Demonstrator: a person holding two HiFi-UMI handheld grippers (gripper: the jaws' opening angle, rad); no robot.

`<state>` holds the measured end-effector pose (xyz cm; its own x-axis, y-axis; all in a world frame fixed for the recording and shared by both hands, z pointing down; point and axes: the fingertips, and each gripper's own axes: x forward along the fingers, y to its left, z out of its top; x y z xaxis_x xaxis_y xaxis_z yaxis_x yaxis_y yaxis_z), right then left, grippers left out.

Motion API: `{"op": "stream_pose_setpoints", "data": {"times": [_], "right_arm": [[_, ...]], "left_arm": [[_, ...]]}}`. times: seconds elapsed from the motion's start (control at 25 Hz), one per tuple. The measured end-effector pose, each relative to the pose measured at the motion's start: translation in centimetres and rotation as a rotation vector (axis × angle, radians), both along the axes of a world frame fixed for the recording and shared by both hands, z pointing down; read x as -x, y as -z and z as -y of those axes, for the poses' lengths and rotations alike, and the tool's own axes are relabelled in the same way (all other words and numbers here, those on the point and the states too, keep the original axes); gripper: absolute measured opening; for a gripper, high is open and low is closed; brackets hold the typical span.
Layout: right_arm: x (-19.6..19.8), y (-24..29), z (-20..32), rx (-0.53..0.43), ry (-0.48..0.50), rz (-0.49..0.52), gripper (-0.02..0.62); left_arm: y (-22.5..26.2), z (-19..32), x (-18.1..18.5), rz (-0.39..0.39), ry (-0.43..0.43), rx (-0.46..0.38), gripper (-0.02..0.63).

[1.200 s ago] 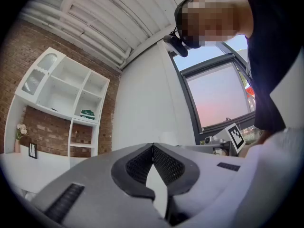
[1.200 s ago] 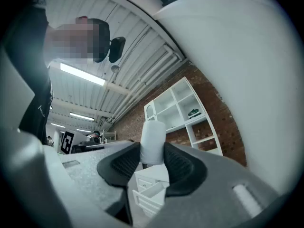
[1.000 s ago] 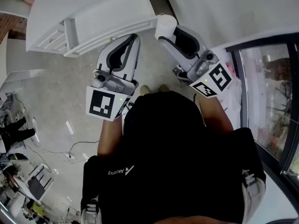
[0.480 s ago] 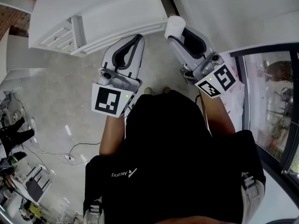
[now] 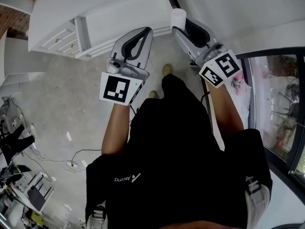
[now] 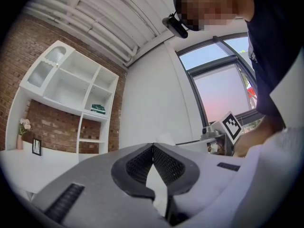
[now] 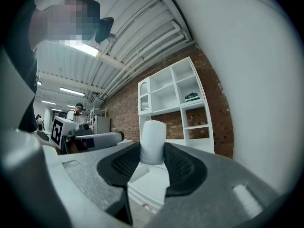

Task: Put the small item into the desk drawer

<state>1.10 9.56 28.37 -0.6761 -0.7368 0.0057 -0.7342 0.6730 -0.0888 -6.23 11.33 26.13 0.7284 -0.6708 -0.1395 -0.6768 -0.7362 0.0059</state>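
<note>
Both grippers had travelled farther from the person toward the white desk (image 5: 107,11) since a second earlier, and one shoe (image 5: 167,70) had stepped forward onto the grey floor (image 5: 57,104).

The right gripper (image 5: 180,28) (image 7: 153,155) had its jaws closed on the small item (image 5: 177,16) (image 7: 153,141), a pale upright cylinder pinched between the ribbed black pads, with its top standing clear above them. That item hung at the near right corner of the desk.

The left gripper (image 5: 146,30) (image 6: 152,147) was empty, its jaw tips pressed together with only a narrow gap showing lower down. It hovered just left of the right gripper, near the desk's near edge.

Drawer fronts (image 5: 58,39) showed on the desk's left side, well apart from the item. A white shelf unit (image 7: 175,96) stood against a brick wall beyond.
</note>
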Motion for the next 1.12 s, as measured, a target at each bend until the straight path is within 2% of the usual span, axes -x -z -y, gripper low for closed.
{"op": "stream_pose_setpoints", "data": {"times": [0.36, 0.52, 0.6, 0.76, 0.92, 1.12], "right_arm": [[-0.3, -5.1, 8.8, 0.109, 0.0, -0.136, 0.16], [-1.2, -7.4, 12.4, 0.149, 0.016, -0.207, 0.16], [-1.6, -8.3, 14.3, 0.167, 0.03, -0.244, 0.16], [-2.5, -11.1, 18.3, 0.197, 0.059, -0.33, 0.161], [-3.1, -14.3, 21.9, 0.228, 0.105, -0.437, 0.161], [-3.1, -18.5, 25.3, 0.285, 0.181, -0.558, 0.161]], "left_arm": [[-2.4, 7.0, 0.5, 0.045, 0.045, 0.051, -0.002], [-3.0, 10.4, -0.6, 0.04, 0.06, 0.055, -0.002], [-3.1, 12.2, -1.4, 0.025, 0.061, 0.045, -0.002], [-5.6, 16.2, -2.4, 0.059, 0.09, 0.072, -0.002], [-6.9, 19.8, -3.3, 0.058, 0.128, 0.08, -0.002], [-9.2, 23.0, -3.9, 0.107, 0.164, 0.114, -0.002]]}}
